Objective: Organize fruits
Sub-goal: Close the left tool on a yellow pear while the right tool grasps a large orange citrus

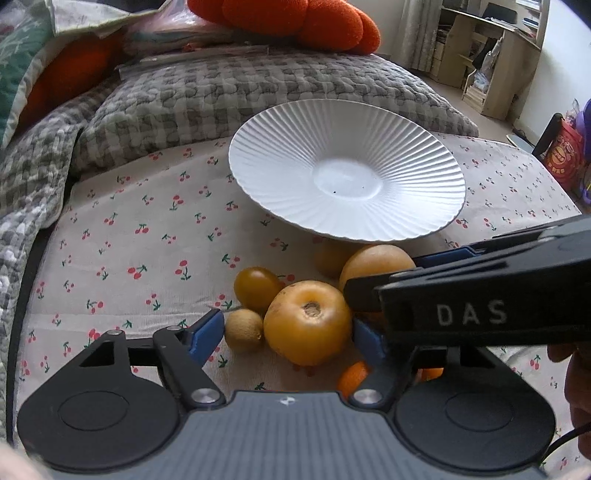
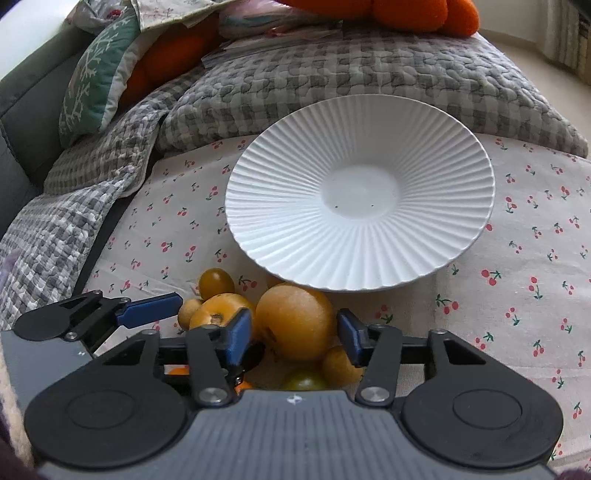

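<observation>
A white ribbed plate [image 1: 369, 206] [image 2: 295, 229] lies on the cherry-print cloth, with nothing on it. Just in front of it sits a pile of fruit. My left gripper [image 1: 288, 334] is open, its blue pads either side of a large yellow pear [image 1: 308, 321], with a kiwi [image 1: 243, 330] and a yellow tomato [image 1: 256, 288] beside it. My right gripper [image 2: 293, 332] is open around a second large yellow pear [image 2: 295, 321]; a green tomato [image 2: 304, 382] and a small brown fruit [image 2: 340, 365] lie below it. The right gripper's body [image 1: 480, 306] crosses the left wrist view.
A grey checked quilt [image 1: 258, 92] [image 2: 332, 74] is heaped behind the plate, with orange cushions [image 1: 295, 18] on top. A green patterned pillow [image 2: 96, 74] lies at the left. Wooden shelves [image 1: 491, 55] stand far right. An orange citrus [image 1: 352, 378] lies under the grippers.
</observation>
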Demonstrator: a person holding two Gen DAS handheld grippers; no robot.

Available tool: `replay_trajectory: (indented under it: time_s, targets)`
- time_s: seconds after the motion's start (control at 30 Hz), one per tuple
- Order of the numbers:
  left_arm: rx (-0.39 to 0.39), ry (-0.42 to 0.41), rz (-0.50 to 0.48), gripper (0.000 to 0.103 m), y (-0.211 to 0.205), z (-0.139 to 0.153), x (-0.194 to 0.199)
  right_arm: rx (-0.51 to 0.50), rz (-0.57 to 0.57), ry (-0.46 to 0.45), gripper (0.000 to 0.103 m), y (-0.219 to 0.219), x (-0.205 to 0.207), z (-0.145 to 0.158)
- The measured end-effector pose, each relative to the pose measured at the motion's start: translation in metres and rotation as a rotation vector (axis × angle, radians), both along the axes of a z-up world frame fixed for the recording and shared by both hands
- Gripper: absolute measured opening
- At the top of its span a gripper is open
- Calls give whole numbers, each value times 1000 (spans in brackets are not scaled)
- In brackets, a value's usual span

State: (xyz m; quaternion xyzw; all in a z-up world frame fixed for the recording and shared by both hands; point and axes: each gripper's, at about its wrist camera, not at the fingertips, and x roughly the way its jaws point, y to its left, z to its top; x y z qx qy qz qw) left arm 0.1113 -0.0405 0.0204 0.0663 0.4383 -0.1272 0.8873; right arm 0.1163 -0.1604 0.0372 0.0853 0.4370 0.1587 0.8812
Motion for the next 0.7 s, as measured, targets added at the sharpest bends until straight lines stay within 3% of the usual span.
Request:
replay_trajectory:
  time_s: [0.33,0.43,0.5,0.63,0.7]
  targets:
    - [51,-46,-30,63,-7,1,-5,-19,-2,-3,41,3,-4,2]
    - [69,-64,-57,56,-10,3,-8,-18,-3,-1,39,3,-5,3]
    - [61,-67,-82,43,-12,4,-9,-12,-4,0,38,3,-5,4]
    - [70,-51,-91,46,-12,-1,-7,-13,-13,3,37,3,-6,3]
    - [56,-32,-64,57,-9,-5,-3,-11,-15,4,37,3,-6,3]
